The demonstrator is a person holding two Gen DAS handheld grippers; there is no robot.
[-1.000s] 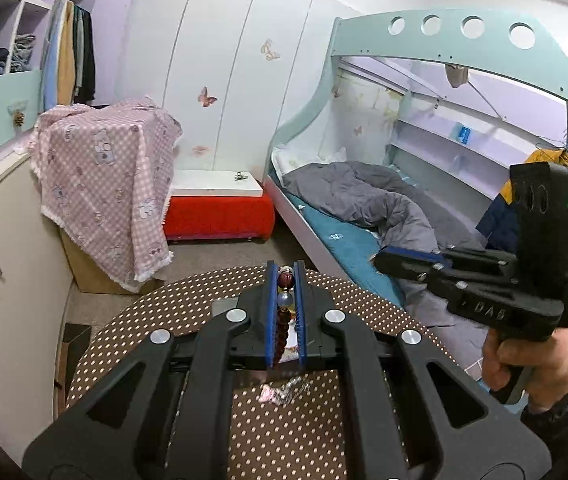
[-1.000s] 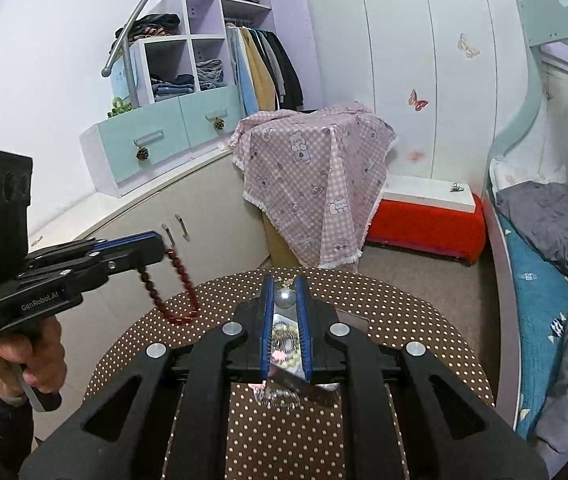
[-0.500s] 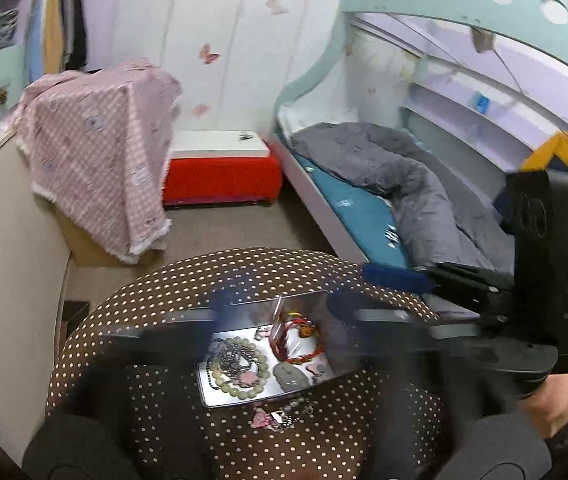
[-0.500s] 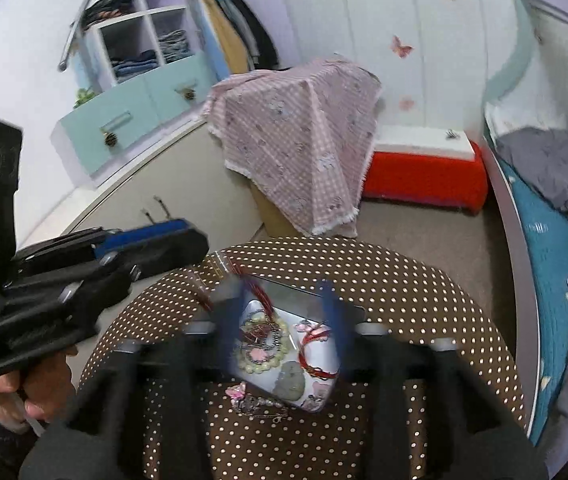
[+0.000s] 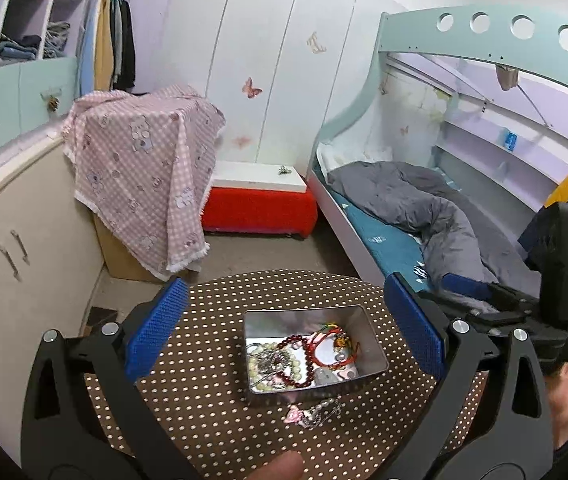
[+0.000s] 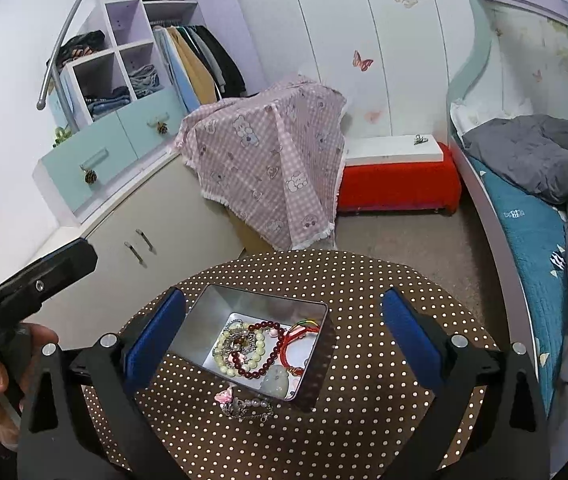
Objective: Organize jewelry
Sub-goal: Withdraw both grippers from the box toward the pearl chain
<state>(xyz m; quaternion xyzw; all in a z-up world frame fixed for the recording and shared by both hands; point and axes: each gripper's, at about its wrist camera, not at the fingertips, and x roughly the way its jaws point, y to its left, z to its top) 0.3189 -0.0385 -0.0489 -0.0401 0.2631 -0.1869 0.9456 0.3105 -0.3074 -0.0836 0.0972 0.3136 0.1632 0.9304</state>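
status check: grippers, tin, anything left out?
Left gripper and right gripper open, empty. Tin holds beads. Pink-charm piece outside on the table.

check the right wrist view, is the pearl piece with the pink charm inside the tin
No, the pearl piece with the pink charm lies on the dotted tablecloth just outside the tin's near wall.

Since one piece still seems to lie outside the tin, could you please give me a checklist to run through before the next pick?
1. Left gripper open and empty: ok.
2. Right gripper open and empty: ok.
3. Metal tin upright on the dotted table: ok.
4. Dark red bead bracelet inside the tin: ok.
5. Pearl piece with pink charm inside the tin: not ok, it lies on the table beside the tin.
6. Whether that piece is tangled: cannot tell.
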